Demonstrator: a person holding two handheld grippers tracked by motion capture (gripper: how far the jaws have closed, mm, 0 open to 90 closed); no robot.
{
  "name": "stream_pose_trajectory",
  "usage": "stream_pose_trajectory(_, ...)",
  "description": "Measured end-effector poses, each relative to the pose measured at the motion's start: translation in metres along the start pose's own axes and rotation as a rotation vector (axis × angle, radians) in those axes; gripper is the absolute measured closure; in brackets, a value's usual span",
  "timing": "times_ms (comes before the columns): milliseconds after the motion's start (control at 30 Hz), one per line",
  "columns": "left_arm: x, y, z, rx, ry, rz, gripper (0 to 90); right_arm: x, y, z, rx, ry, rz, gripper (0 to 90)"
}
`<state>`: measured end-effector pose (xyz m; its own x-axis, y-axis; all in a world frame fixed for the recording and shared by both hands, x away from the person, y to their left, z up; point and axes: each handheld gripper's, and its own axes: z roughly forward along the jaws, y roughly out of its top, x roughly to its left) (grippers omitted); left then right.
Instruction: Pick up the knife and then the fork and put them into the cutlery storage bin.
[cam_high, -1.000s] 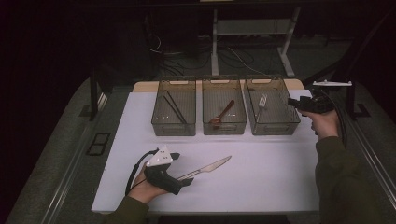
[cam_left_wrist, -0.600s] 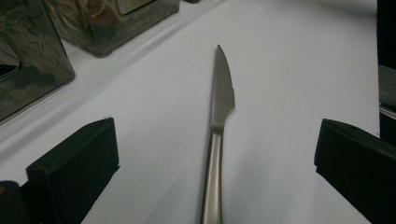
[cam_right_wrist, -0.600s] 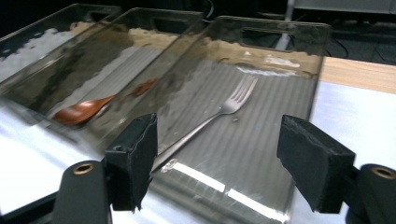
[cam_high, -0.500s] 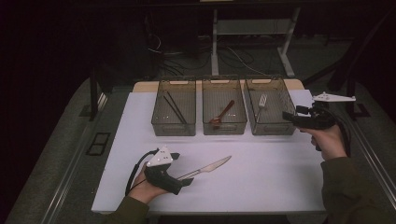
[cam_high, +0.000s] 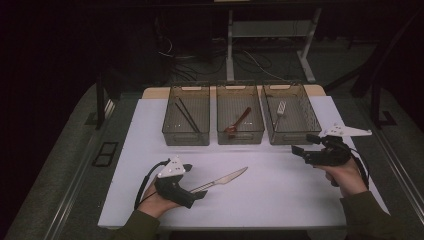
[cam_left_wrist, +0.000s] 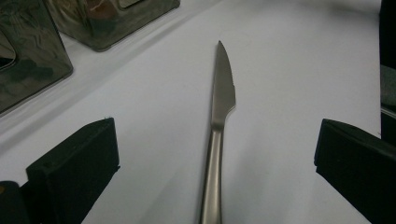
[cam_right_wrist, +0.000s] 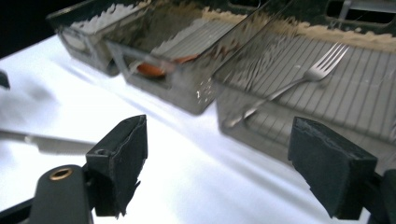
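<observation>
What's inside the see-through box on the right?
Inside the right clear plastic bin lies one silver metal fork, flat on the ribbed floor. The bin's near wall blurs the end of its handle, so that part is hard to see.

Three clear bins (cam_high: 240, 137) stood in a row on the white table (cam_high: 280, 195). One knife (cam_high: 220, 181) lay on the table in front of them. One fork (cam_high: 280, 109) lay in the bin at the right end, one red-brown utensil (cam_high: 238, 121) in the middle bin, and two dark sticks (cam_high: 185, 115) in the bin at the left end. Two hand-held tongs were there, the left tongs (cam_high: 200, 194) and the right tongs (cam_high: 302, 145), one in each of the person's hands.
</observation>
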<state>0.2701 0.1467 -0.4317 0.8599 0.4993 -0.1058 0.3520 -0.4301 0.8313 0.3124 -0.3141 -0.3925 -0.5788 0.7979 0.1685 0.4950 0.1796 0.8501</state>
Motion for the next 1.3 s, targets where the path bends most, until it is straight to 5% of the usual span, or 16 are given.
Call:
stream_pose_trajectory(300, 0.0, 0.0, -0.001, 0.004, 0.014, 0.01, 0.0, 0.021, -0.035, 0.001, 0.025, 0.017, -0.047, 19.5)
stream_pose_trajectory(500, -0.001, 0.001, 0.0, 0.012, 0.016, 0.019, 0.0, 0.029, -0.056, 0.002, 0.055, 0.044, 0.001, 17.5)
stream_pose_trajectory(667, -0.002, 0.003, 0.0, 0.021, 0.018, 0.027, 0.0, 0.04, -0.063, 0.004, 0.091, 0.045, -0.04, 17.3)
stream_pose_trajectory(900, 0.0, 0.008, 0.003, 0.032, 0.01, 0.05, 17.7, 0.04, -0.062, 0.005, 0.091, 0.044, -0.04, 17.3)
stream_pose_trajectory(1300, -0.001, 0.008, 0.025, 0.154, -0.013, 0.082, 58.0, 0.04, -0.062, 0.006, 0.093, 0.041, -0.048, 17.3)
